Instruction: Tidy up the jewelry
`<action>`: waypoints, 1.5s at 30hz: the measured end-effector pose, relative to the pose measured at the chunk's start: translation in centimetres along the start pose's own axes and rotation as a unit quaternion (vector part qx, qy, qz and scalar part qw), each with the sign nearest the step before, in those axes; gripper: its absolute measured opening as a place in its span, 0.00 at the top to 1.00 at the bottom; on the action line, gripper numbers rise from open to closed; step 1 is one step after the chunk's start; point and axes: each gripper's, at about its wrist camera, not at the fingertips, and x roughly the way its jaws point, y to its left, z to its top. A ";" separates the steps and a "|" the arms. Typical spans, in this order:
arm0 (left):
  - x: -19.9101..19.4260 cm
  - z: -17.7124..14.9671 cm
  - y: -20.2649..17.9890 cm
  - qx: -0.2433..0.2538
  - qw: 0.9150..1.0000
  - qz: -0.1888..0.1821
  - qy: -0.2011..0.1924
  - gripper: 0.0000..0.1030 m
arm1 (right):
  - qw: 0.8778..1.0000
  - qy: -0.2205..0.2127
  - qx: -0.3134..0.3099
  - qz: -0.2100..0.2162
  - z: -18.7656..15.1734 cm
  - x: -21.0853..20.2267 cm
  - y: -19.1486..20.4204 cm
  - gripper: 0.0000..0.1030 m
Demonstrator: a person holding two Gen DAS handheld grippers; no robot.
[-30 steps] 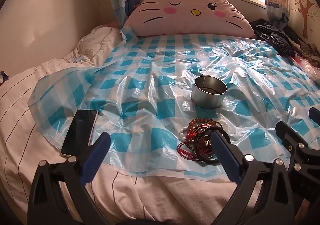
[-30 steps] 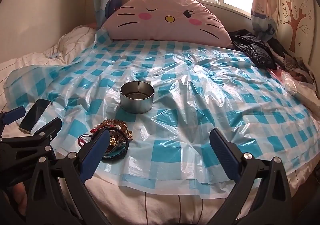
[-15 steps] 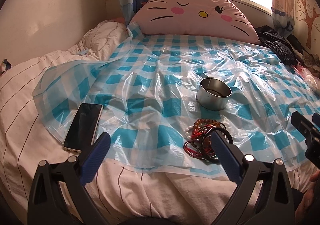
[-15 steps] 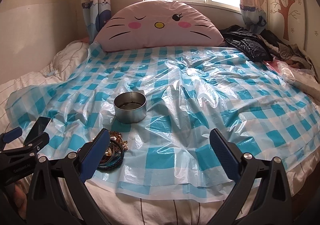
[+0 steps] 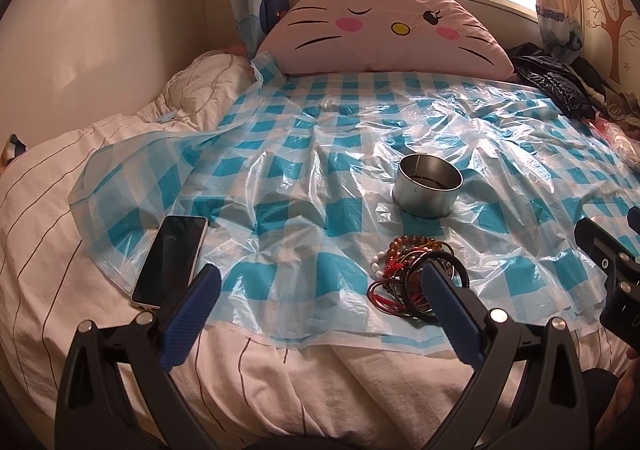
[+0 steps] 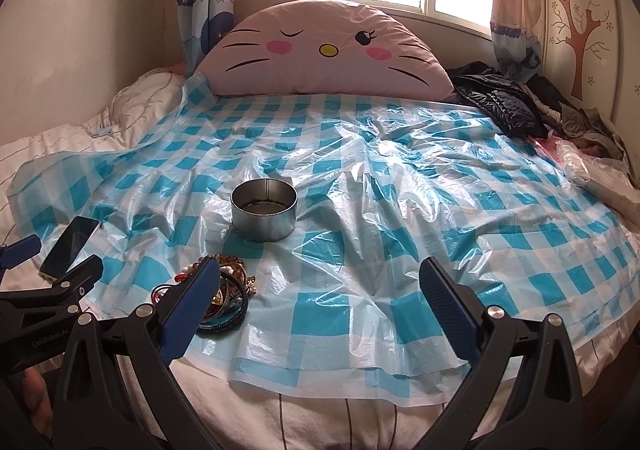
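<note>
Two grippers sit at the bottom of my views, both spread wide and holding nothing: my left gripper [image 5: 316,292] and my right gripper [image 6: 320,284]. Just past them, low in the frame, the tangled heap of beaded bracelets and red cords [image 5: 414,278] lies on the crinkled blue-and-white checked plastic sheet [image 6: 360,209]. At the left edge of the sheet lies a dark slim smartphone [image 5: 170,262], screen up. Farther in, near frame centre, the round open silver metal tin [image 6: 264,209] stands upright, close behind the jewelry but apart from it. At the top, a pink cat-face cushion [image 6: 324,49] leans below the window.
</note>
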 end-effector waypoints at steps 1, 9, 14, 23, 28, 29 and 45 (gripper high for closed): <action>0.0 0.0 0.0 0.001 1.000 0.000 0.000 0.07 | 1.000 0.000 -0.002 -0.001 0.0 0.0 0.0 0.07; 0.0 -0.1 -0.2 0.002 1.000 0.000 0.000 0.07 | 1.000 0.000 -0.002 -0.001 0.0 0.0 -0.2 0.07; -0.1 -0.1 -0.3 0.003 1.000 0.000 -0.001 0.07 | 1.000 0.000 -0.003 -0.001 0.0 0.0 -0.2 0.07; -0.1 -0.1 -0.4 0.002 1.000 -0.001 0.000 0.07 | 1.000 0.000 -0.003 -0.001 0.0 0.0 -0.1 0.07; -0.1 -0.1 -0.3 0.003 1.000 0.000 0.000 0.07 | 1.000 0.000 -0.003 -0.001 0.0 0.0 -0.1 0.07; -0.1 -0.1 -0.4 0.003 1.000 0.000 0.000 0.07 | 1.000 0.000 -0.003 -0.001 0.1 0.0 -0.2 0.07; -0.1 -0.1 -0.3 0.002 1.000 -0.001 0.000 0.07 | 1.000 0.000 -0.004 -0.001 0.1 0.0 -0.1 0.07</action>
